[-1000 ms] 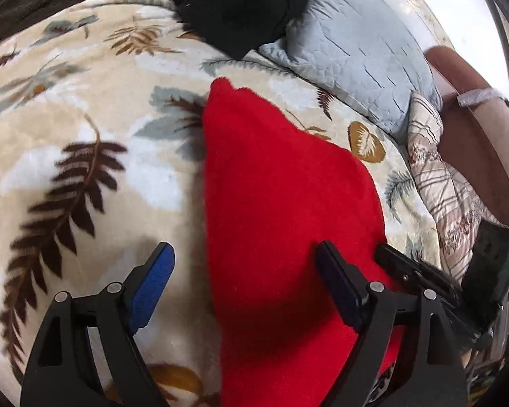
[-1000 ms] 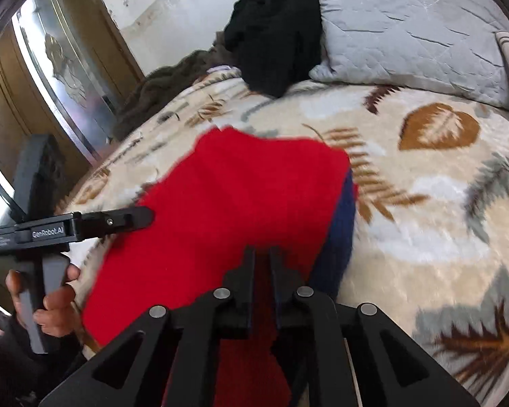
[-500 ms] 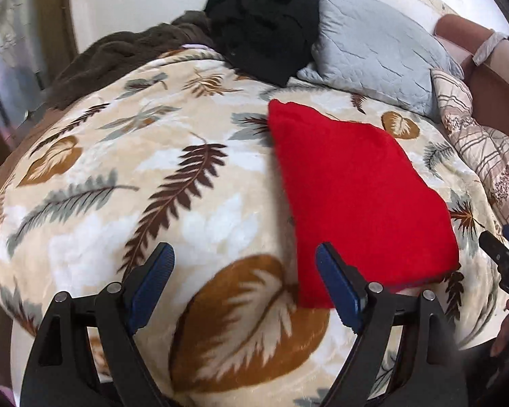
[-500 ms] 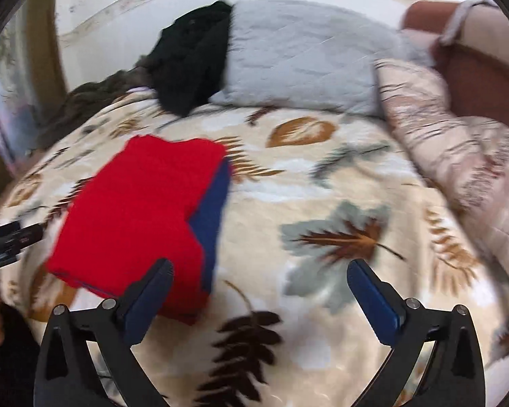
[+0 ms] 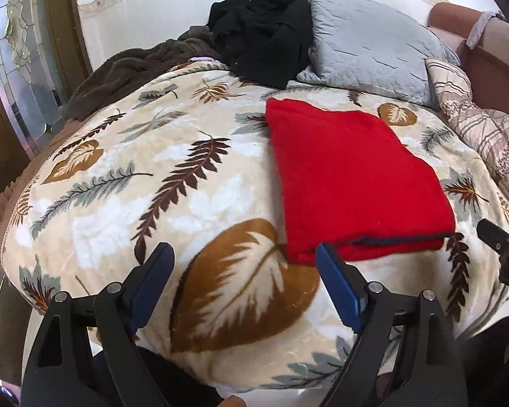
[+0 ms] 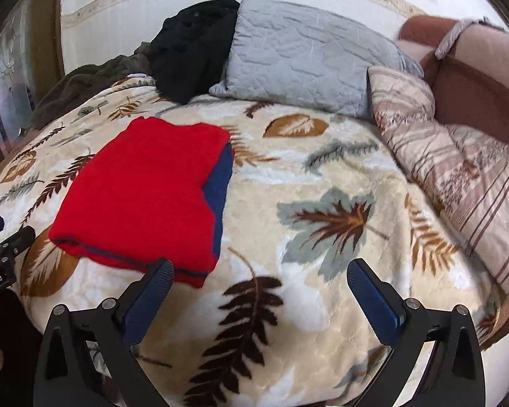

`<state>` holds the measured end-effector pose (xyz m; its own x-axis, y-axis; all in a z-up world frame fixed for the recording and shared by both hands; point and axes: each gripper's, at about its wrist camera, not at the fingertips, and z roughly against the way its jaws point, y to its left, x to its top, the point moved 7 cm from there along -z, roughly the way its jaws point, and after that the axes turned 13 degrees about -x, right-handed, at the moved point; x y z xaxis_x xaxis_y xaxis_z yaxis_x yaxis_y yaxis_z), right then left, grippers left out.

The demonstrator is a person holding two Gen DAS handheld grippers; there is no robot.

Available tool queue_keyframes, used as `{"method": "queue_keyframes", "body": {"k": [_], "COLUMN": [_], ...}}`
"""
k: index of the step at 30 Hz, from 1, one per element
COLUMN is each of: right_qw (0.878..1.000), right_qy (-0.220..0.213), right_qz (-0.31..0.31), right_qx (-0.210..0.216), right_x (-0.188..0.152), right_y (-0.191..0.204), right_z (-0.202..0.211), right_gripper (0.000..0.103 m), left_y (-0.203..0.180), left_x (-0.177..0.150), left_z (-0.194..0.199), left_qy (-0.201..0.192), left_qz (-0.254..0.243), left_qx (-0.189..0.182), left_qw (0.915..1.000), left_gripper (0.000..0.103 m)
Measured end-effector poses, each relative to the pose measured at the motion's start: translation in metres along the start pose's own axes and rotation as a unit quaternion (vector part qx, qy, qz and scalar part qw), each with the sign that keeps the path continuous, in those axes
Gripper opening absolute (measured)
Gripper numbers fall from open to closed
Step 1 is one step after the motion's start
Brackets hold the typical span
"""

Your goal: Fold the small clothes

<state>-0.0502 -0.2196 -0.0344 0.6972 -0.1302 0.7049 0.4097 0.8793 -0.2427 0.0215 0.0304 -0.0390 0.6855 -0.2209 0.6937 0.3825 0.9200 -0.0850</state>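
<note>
A red garment (image 5: pixel 349 183) with a dark blue part lies folded into a flat rectangle on the leaf-patterned blanket (image 5: pixel 125 203). It also shows in the right wrist view (image 6: pixel 146 193), with the blue layer along its right edge. My left gripper (image 5: pixel 244 271) is open and empty, held back above the blanket's near edge, left of the garment's near corner. My right gripper (image 6: pixel 258 281) is open and empty, held back to the right of the garment. Neither touches the cloth.
A grey quilted pillow (image 5: pixel 373 51), a black garment heap (image 5: pixel 261 30) and a brown blanket (image 5: pixel 125 71) lie at the bed's far side. A striped quilt (image 6: pixel 458 156) and a brown headboard (image 6: pixel 475 91) are at the right. A door (image 5: pixel 23 51) stands at the left.
My right gripper was shut on the red garment, has let go and opened. Both grippers have pulled back from the cloth towards the bed's near edge. The garment now lies folded.
</note>
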Motion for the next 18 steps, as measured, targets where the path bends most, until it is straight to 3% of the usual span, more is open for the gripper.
{"method": "queue_keyframes", "body": {"k": [18], "right_qw": [1.0], "right_qy": [0.006], "right_qz": [0.004], "right_qx": [0.0], "right_x": [0.001], "right_y": [-0.006], "right_z": [0.016], "right_gripper": [0.103], "left_y": [-0.029], "left_x": [-0.005], "left_z": [0.013], "left_qy": [0.009], "left_qz": [-0.01], "left_qx": [-0.052], "left_qw": [0.9986], "left_gripper": [0.086]}}
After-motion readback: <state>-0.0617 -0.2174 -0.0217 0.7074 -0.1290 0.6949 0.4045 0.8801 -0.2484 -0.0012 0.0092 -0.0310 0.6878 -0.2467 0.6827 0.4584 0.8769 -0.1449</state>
